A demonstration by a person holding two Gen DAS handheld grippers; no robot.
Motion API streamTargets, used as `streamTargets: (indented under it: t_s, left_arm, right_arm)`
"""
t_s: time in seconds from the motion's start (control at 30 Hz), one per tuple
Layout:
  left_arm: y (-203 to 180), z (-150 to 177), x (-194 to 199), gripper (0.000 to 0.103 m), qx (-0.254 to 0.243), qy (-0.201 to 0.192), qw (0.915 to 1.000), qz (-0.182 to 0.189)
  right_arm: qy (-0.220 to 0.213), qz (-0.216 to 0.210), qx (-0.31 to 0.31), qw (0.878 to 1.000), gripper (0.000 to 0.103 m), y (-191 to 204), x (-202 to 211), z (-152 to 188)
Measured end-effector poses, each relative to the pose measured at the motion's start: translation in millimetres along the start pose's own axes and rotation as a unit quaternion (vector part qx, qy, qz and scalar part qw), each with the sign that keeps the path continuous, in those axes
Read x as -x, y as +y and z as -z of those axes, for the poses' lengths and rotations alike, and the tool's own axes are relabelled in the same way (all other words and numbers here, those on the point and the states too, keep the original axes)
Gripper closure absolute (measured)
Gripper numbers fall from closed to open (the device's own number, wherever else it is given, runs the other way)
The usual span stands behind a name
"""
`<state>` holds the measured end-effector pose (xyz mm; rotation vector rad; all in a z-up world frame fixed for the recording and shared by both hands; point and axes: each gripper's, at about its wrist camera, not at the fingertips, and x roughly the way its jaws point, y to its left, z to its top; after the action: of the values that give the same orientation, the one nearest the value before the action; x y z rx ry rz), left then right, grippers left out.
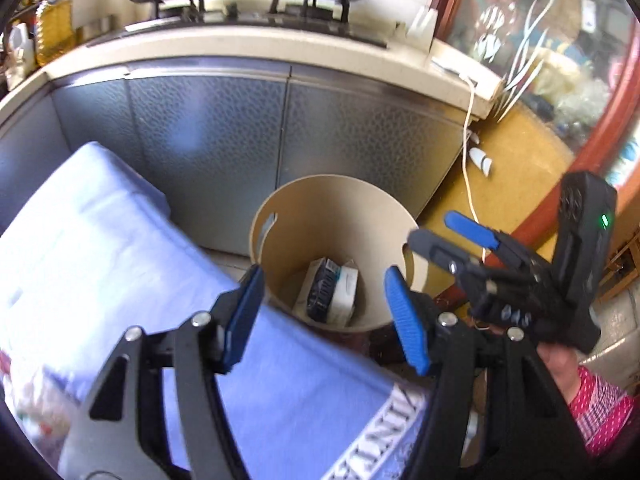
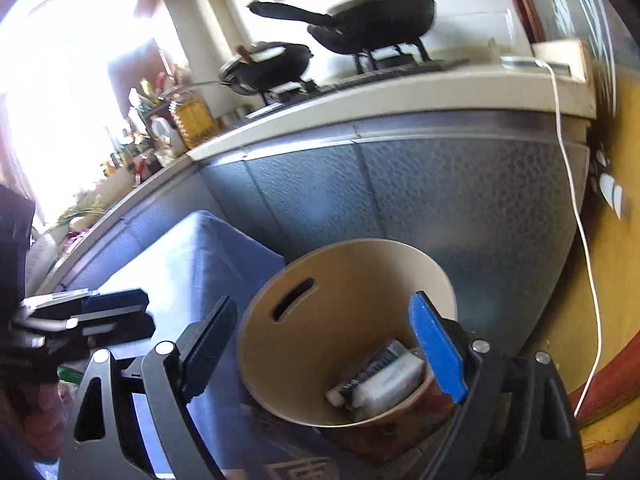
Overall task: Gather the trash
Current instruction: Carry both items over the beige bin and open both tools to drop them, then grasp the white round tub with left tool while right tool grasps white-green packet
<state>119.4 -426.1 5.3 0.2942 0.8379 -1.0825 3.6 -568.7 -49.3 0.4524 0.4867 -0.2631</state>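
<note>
A beige round bin (image 1: 320,208) stands on the floor against grey cabinet doors. Small cartons (image 1: 332,292) lie at its bottom, one dark blue and one white. My left gripper (image 1: 326,316) hovers over the bin's near rim, open, with nothing between its blue pads. To its right my right gripper (image 1: 432,228) is held in a hand with a pink patterned sleeve. In the right wrist view the bin (image 2: 340,300) tilts toward me with the cartons (image 2: 384,376) inside. My right gripper (image 2: 324,352) stands wide open and empty above it. My left gripper (image 2: 148,314) shows at the left edge.
A blue cloth-covered surface (image 1: 100,240) lies left of the bin. Grey cabinet doors (image 1: 240,140) rise behind it under a counter with two black woks (image 2: 372,20). A white cable (image 2: 576,208) hangs from the counter's right end. A red-framed glass door (image 1: 560,60) is at the right.
</note>
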Motion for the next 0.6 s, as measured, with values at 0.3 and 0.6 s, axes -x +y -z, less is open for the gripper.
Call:
streamTargets:
  t_s: [0.3,0.6]
  left_arm:
    - [47,111,136,0.035,0.031,-0.060,0.9935,-0.092]
    - [121,227,254,0.025,0.161,-0.098,0.9459,-0.264]
  right_arm:
    - [0.055,-0.140,0.054,0.987,0.040,108,-2,6]
    - [0.117,-0.208,0.161,0.958,0.040,244,-16,63]
